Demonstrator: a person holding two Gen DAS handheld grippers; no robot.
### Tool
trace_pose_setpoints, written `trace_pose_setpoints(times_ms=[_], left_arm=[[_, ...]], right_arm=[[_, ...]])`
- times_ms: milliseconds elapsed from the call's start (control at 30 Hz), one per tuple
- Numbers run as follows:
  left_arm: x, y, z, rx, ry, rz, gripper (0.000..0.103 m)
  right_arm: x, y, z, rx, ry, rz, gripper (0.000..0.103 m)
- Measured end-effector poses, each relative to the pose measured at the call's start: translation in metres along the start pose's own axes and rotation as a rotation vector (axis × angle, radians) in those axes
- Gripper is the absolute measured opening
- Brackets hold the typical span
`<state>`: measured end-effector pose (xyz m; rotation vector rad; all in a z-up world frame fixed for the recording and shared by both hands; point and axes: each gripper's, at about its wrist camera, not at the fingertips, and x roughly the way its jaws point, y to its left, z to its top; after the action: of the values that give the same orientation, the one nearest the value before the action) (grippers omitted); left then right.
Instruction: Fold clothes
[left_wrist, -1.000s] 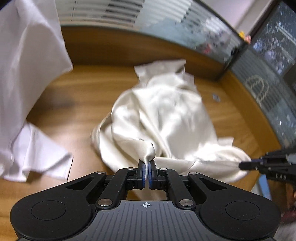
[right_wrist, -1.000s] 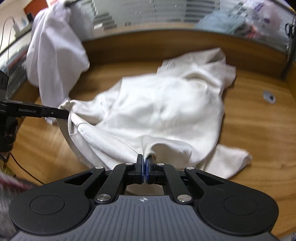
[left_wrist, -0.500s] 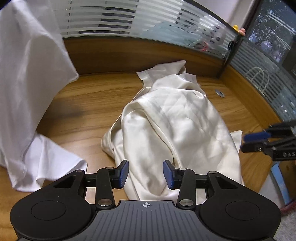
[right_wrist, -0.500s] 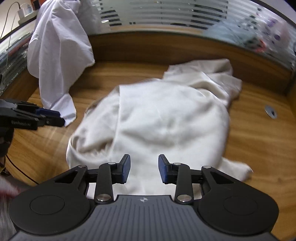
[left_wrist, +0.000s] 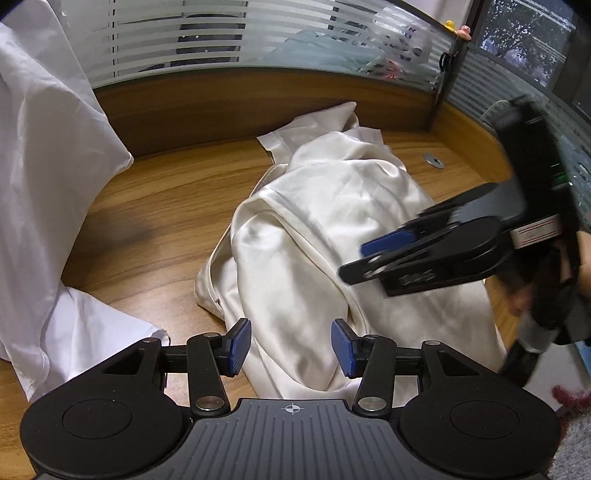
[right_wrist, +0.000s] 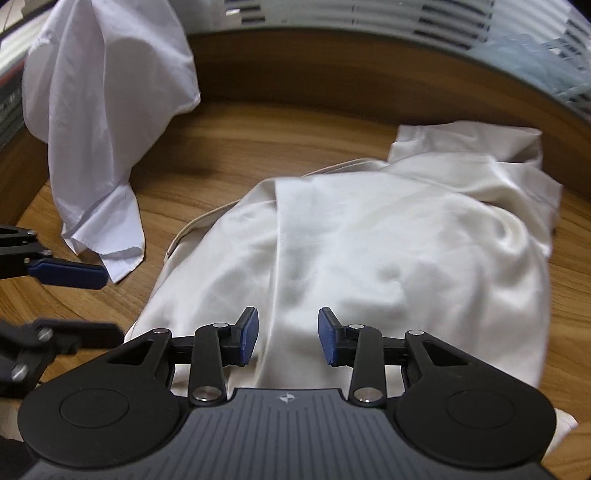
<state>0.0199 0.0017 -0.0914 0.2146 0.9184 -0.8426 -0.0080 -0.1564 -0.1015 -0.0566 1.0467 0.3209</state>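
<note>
Both grippers now have let go of the cream shirt (left_wrist: 332, 236): one second ago each pinched its near hem, and now the left gripper (left_wrist: 291, 345) and the right gripper (right_wrist: 287, 336) hold their blue pads spread apart with nothing between. On the wooden desk (left_wrist: 159, 206) the shirt lies in a loose heap, its long axis running from 6 toward 12 o'clock in both views. Its near edge is just under both grippers, so I judge neither one clearly nearer. A white garment (right_wrist: 107, 110) hangs at 10 o'clock.
</note>
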Motion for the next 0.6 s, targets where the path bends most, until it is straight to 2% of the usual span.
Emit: trace_pose_setpoints(times_ms=[67, 100, 133, 167, 300, 467, 600], left_arm=[[0.001, -0.002, 0.002, 0.015, 0.000, 0.001, 0.054], [0.003, -0.003, 0.002, 0.025, 0.001, 0.001, 0.055], [0.005, -0.004, 0.003, 0.037, 0.004, 0.002, 0.057], [0.007, -0.006, 0.004, 0.049, 0.006, 0.001, 0.057], [0.021, -0.013, 0.010, 0.083, 0.024, -0.013, 0.058], [0.044, -0.030, 0.028, 0.112, 0.029, -0.044, 0.060], [0.075, -0.048, 0.040, 0.198, 0.064, -0.006, 0.060]], right_arm=[[0.012, 0.004, 0.001, -0.020, 0.019, 0.009, 0.040], [0.018, 0.005, 0.001, -0.028, 0.027, 0.011, 0.036], [0.020, 0.003, 0.001, -0.027, 0.030, 0.007, 0.027], [0.020, -0.002, 0.000, -0.020, 0.027, 0.001, 0.004], [0.015, -0.021, -0.002, 0.017, 0.009, -0.018, 0.002], [-0.016, -0.052, -0.003, 0.148, -0.040, 0.043, 0.002], [-0.026, -0.065, -0.009, 0.225, -0.054, 0.065, 0.002]])
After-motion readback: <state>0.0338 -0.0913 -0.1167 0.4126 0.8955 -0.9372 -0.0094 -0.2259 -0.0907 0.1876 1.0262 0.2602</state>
